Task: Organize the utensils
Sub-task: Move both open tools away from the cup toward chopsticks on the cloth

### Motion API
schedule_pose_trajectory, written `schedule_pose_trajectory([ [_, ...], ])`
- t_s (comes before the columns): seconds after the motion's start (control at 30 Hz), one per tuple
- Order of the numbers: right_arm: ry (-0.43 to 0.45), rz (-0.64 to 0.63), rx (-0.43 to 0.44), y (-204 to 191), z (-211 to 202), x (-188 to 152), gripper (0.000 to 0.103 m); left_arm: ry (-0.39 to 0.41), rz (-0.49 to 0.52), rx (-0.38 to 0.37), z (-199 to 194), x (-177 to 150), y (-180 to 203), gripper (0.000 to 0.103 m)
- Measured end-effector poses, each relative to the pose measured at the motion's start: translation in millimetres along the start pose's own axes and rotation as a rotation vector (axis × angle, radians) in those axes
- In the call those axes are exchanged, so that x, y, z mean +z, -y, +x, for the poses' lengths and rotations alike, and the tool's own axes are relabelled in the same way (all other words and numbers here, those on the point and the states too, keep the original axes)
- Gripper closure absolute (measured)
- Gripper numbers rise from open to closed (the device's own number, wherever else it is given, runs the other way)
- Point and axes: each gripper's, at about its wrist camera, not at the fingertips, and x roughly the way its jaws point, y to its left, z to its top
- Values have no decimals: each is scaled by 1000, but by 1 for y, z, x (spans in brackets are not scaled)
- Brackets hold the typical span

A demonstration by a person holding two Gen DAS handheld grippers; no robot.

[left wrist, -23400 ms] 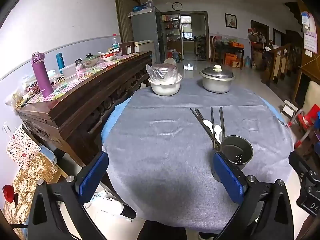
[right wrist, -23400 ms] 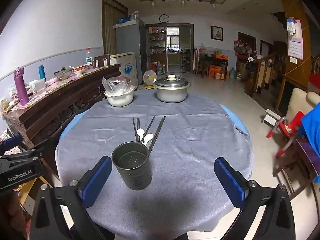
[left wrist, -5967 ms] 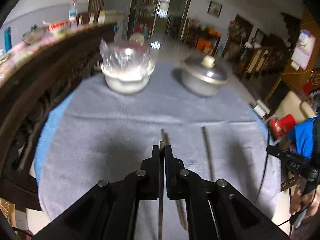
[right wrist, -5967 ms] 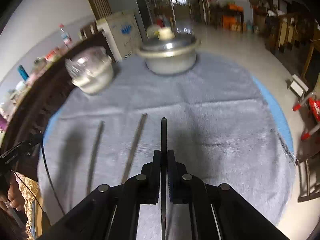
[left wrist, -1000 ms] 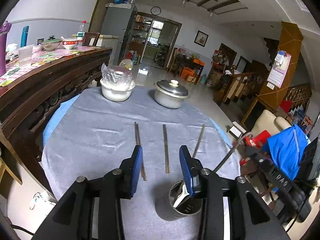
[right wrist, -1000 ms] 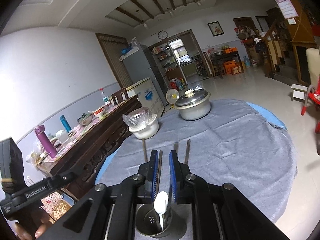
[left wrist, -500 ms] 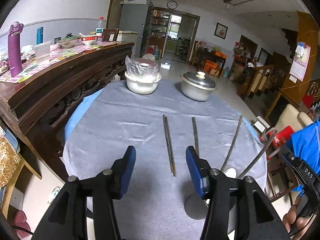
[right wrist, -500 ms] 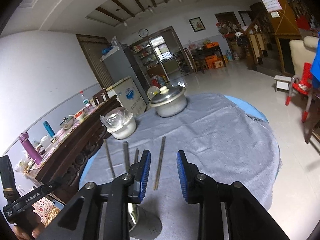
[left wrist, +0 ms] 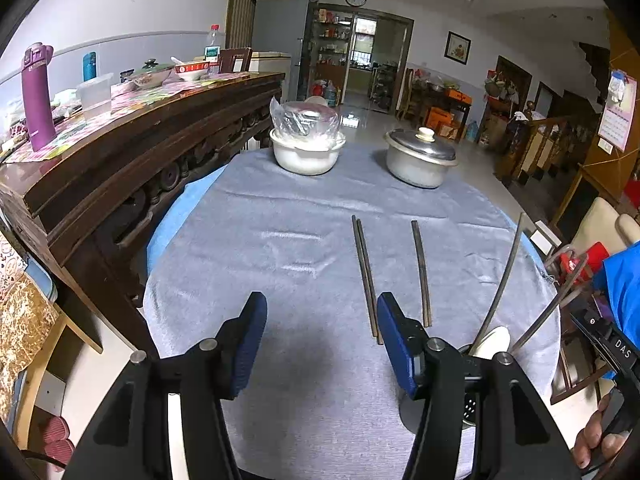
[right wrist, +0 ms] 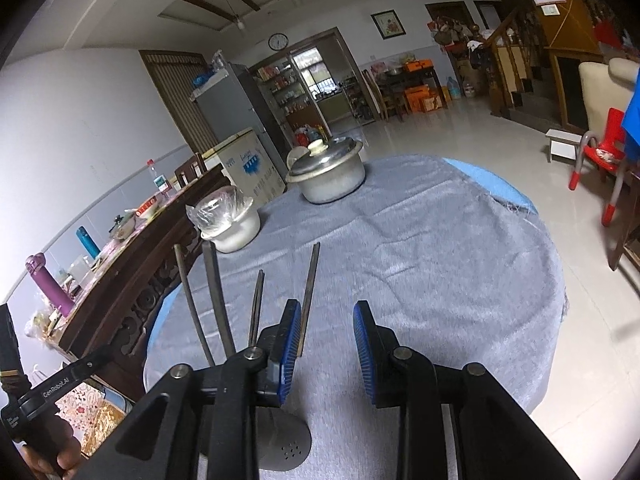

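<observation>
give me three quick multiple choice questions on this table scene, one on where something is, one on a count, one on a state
1. Where is the lidded metal pot relative to the white bowl covered with clear plastic, in the left wrist view?
A. to its right
B. stacked on it
C. on the wooden sideboard

2. How many dark chopsticks lie flat on the grey tablecloth?
A. one
B. three
C. six

3. How do the jaws of the left gripper stand?
A. shut on a spoon
B. shut on a chopstick
C. open, holding nothing

Answers: 1 A, the two stand apart, side by side at the cloth's far end. 2 B, a touching pair plus a single chopstick. 3 C, bare cloth shows between the blue pads.
</observation>
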Motion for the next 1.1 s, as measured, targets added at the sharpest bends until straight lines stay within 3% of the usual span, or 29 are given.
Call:
schedule_pose_trajectory([
  [0.6, -133, 85, 36, 24, 49, -3, 74, -81, -7, 8, 35, -8, -16, 44],
  [1.1, -239, 174, 72, 53, 111, 0, 74, -209, -31, 53, 93, -20, -30, 44],
])
